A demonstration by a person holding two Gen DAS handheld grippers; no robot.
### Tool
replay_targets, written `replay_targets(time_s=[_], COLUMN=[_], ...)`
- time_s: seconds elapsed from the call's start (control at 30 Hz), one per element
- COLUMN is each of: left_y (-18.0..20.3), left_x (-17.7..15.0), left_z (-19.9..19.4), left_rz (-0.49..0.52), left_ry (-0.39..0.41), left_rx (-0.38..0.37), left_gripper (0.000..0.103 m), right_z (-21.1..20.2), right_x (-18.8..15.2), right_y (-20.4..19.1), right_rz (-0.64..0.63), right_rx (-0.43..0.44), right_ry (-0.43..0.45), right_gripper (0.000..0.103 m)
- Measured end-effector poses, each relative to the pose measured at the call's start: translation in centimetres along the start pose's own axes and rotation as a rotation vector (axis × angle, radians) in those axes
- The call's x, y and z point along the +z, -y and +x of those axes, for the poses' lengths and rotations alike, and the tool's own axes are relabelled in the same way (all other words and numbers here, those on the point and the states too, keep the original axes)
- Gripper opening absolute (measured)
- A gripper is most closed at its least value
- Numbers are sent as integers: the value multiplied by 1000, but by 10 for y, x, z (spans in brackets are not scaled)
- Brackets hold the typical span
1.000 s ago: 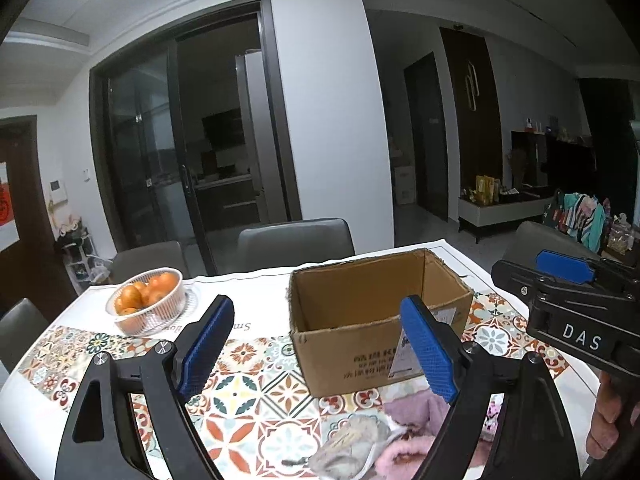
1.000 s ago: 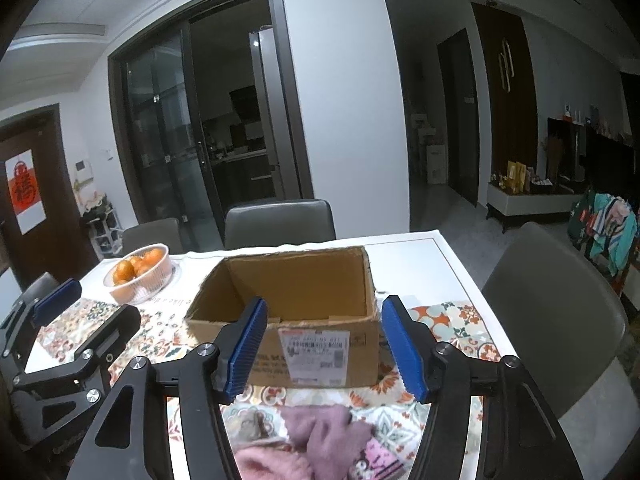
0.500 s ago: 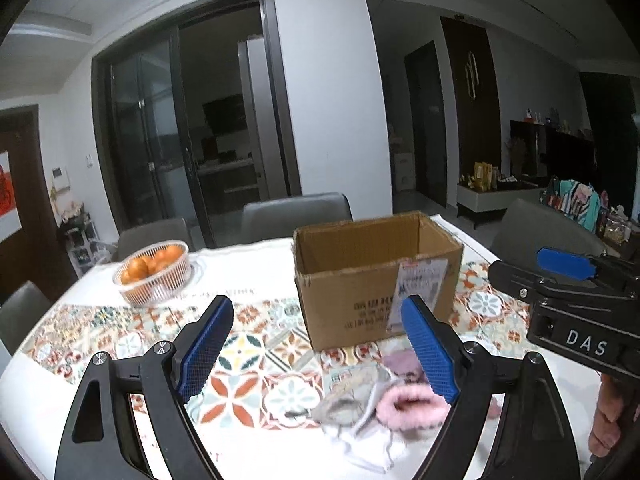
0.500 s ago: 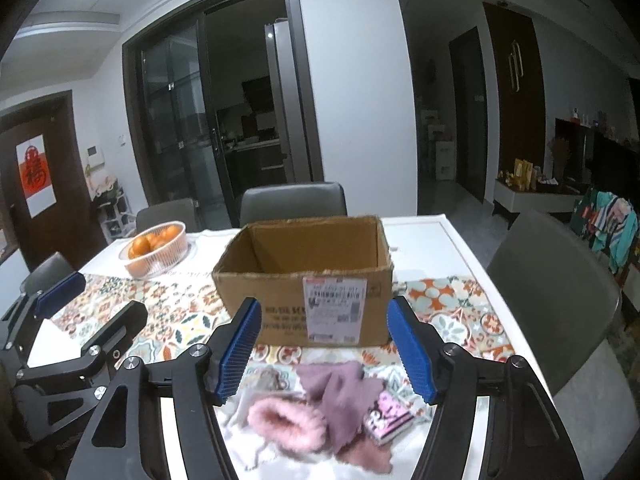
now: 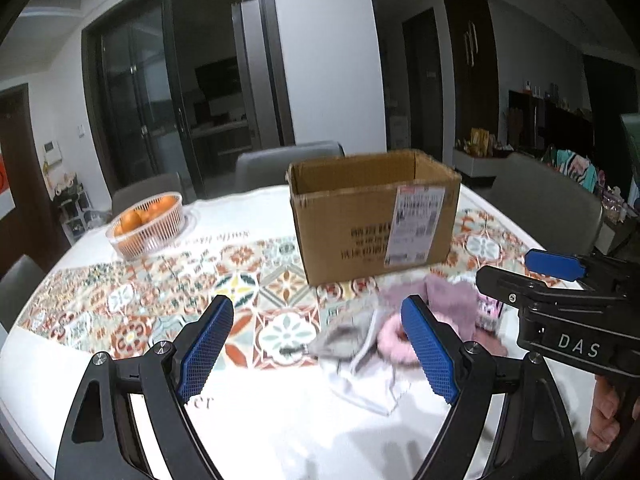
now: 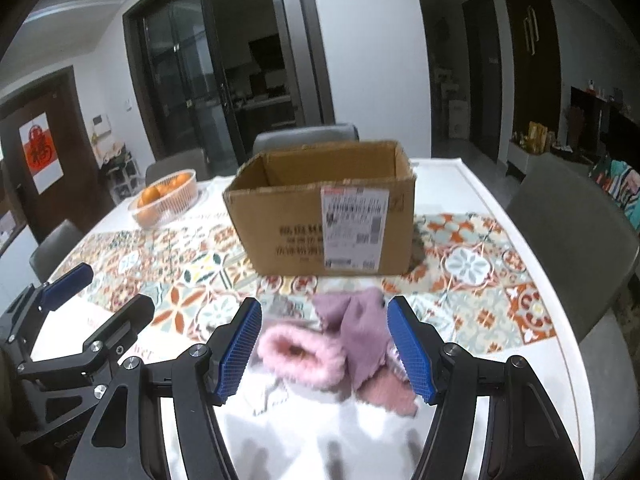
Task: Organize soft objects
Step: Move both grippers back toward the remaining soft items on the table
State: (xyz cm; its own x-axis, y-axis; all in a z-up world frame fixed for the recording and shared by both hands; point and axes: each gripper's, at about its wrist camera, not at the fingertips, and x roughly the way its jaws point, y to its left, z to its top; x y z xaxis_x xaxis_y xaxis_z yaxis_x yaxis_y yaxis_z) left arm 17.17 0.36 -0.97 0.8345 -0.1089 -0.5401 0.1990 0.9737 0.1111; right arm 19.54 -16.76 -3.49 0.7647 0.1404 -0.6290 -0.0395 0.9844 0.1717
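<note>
A pile of soft things lies on the table in front of an open cardboard box (image 6: 324, 224): a fluffy pink piece (image 6: 300, 354), a mauve cloth (image 6: 362, 326) and a grey-white cloth (image 5: 352, 344). The box also shows in the left wrist view (image 5: 374, 216). My right gripper (image 6: 326, 346) is open and empty, hovering just above the pink and mauve pieces. My left gripper (image 5: 318, 350) is open and empty, to the left of the pile, with the grey-white cloth near its right finger. The right gripper's body (image 5: 560, 300) shows at the right of the left wrist view.
A basket of oranges (image 5: 146, 222) stands at the back left on the patterned tablecloth (image 5: 240, 280). Grey chairs (image 6: 568, 240) surround the table. The white table edge (image 6: 576, 360) runs along the right.
Both grippers have tilted down and drawn back from the box, bringing the whole soft pile into view. The jaws have stayed open.
</note>
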Motion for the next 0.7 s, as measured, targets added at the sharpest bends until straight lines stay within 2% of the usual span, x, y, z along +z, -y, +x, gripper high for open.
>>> replay_targets(time_s=[0.43, 0.53, 0.7], left_y=[0, -1, -3], left_x=[-40, -48, -59], left_z=[19, 26, 39], left_rz=[58, 64, 63], left_ry=[-81, -98, -127], left_rx=[-27, -41, -76], left_gripper=[86, 86, 86], right_z=[30, 37, 53], right_x=[-26, -30, -35], right_y=[-8, -11, -19], right_rz=[-37, -50, -100], right_rx=[40, 41, 39], right_ry=[-139, -159, -192], right_gripper=[67, 74, 75])
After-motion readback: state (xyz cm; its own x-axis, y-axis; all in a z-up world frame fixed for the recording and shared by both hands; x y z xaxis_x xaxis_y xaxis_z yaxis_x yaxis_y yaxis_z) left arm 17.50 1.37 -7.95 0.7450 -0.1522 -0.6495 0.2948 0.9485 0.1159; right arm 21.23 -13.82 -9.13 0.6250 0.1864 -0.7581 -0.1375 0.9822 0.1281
